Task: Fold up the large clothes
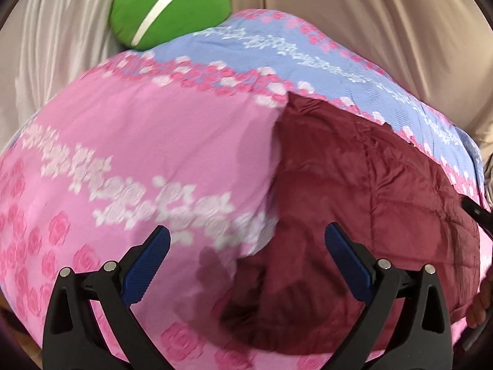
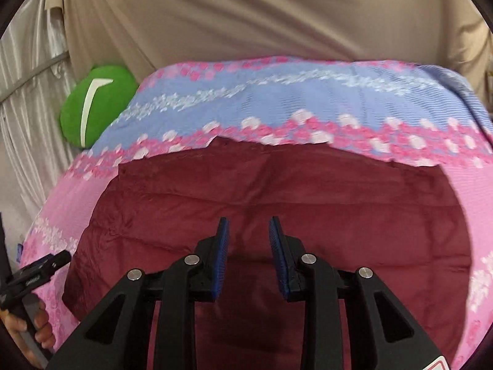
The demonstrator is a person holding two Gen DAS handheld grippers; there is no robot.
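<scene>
Right, your left gripper (image 1: 246,246) has its jaws spread wide, nothing between them, hanging over the spot where the maroon garment (image 1: 354,231) meets the bedspread (image 1: 138,154). Left finger sits above pink fabric, right finger above maroon. No contact that I can confirm from the left wrist view.

Your right gripper (image 2: 249,240) is at a narrow gap, blue pads (image 2: 223,246) close together but apart, nothing clamped. It hovers over the middle of the garment (image 2: 277,200).

Garment position: it lies spread on the floral bedspread (image 2: 308,98) (pink band near you, blue band further back), quilted surface with seams visible. Its far edge reaches the line of pink and white roses where the pink band turns blue. From the left wrist view it takes up the right half of the bed surface, with a pointed corner at the far end.

Also in frame: green cushion (image 1: 171,7) with a white stripe at the bedspread's far left corner, touching its edge, with beige curtain (image 2: 246,15) behind it. Your left hand (image 2: 37,326) shows at the lower left of the right wrist view, wrapped round the other tool's handle.
</scene>
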